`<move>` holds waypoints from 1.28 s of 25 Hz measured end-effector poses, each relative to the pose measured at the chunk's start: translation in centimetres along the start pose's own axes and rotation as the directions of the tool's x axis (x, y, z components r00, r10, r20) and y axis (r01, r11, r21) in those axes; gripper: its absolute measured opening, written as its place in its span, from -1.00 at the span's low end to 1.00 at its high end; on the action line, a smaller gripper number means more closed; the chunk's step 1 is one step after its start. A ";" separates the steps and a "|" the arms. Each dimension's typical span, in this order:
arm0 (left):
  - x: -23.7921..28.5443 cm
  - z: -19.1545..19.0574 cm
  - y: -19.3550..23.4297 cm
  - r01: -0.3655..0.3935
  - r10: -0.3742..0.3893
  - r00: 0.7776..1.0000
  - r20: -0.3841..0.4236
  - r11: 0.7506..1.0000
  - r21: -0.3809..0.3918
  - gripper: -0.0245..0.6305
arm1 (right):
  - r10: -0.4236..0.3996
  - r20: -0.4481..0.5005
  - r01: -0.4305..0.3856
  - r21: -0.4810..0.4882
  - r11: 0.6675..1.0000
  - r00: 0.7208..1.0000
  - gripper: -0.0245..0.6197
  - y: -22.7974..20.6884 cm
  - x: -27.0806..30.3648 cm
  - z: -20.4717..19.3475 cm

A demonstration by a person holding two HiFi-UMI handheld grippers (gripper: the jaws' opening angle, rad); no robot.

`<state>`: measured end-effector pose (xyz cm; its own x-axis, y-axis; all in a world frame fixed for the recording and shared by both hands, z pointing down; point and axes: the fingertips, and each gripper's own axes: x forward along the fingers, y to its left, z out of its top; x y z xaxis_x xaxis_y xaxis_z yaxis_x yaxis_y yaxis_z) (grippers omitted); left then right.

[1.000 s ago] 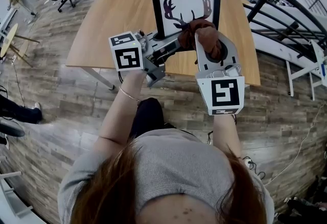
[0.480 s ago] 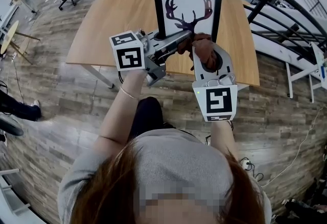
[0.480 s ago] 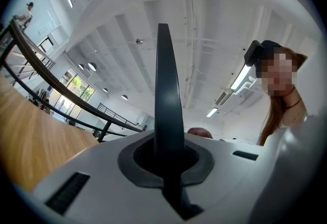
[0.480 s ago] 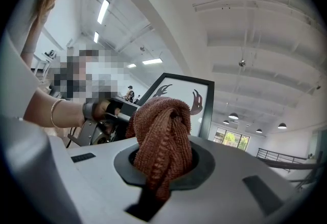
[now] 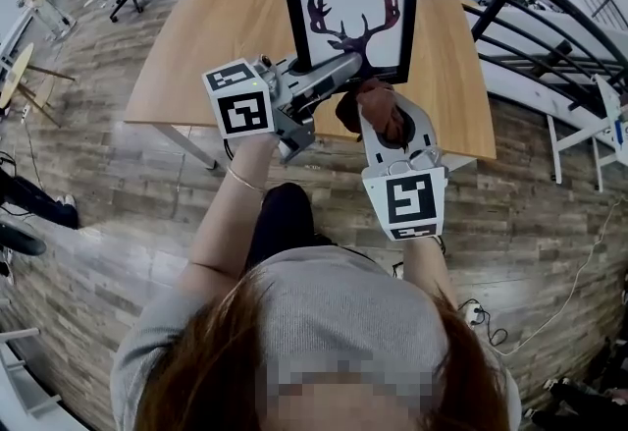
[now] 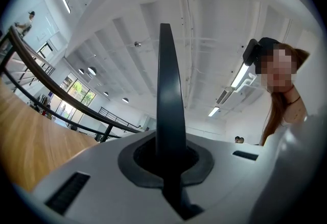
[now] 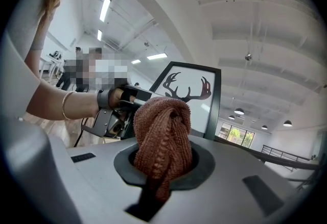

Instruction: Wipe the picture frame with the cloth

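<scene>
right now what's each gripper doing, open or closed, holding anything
left gripper: closed on the picture frame edge
right gripper: closed on the cloth

Picture frame (image 5: pixel 290 12): black border, white ground, dark maroon antler print. Cloth (image 7: pixel 163 131): rust-brown, ribbed knit. My marker cubes (image 5: pixel 240 105): white with black square patterns. Table (image 5: pixel 216 36): pale honey wood grain. My top (image 5: pixel 343 321): grey.
</scene>
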<state>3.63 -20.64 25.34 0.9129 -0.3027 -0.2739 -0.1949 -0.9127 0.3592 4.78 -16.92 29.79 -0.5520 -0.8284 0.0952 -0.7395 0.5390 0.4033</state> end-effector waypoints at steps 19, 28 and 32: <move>-0.2 -0.6 0.4 0.007 -0.008 0.998 -0.061 1.000 -0.017 -0.87 | -0.147 0.349 0.136 0.056 0.989 0.926 -0.78 -9.8 -4.2 13.6; -0.1 -0.7 -0.2 0.038 -0.041 0.996 -0.075 0.999 -0.037 -0.87 | -0.246 0.358 0.252 0.030 0.967 0.901 -0.78 -13.8 0.4 16.1; 0.0 -0.3 -0.7 0.064 -0.066 0.996 -0.062 0.997 -0.037 -0.87 | -0.253 0.317 0.265 0.007 0.964 0.914 -0.78 -14.2 2.2 15.0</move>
<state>3.90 -19.94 25.40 0.9443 -0.2238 -0.2412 -0.1224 -0.9193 0.3740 8.35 -24.10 10.61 -0.4396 -0.8453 -0.3037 -0.8619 0.3018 0.4075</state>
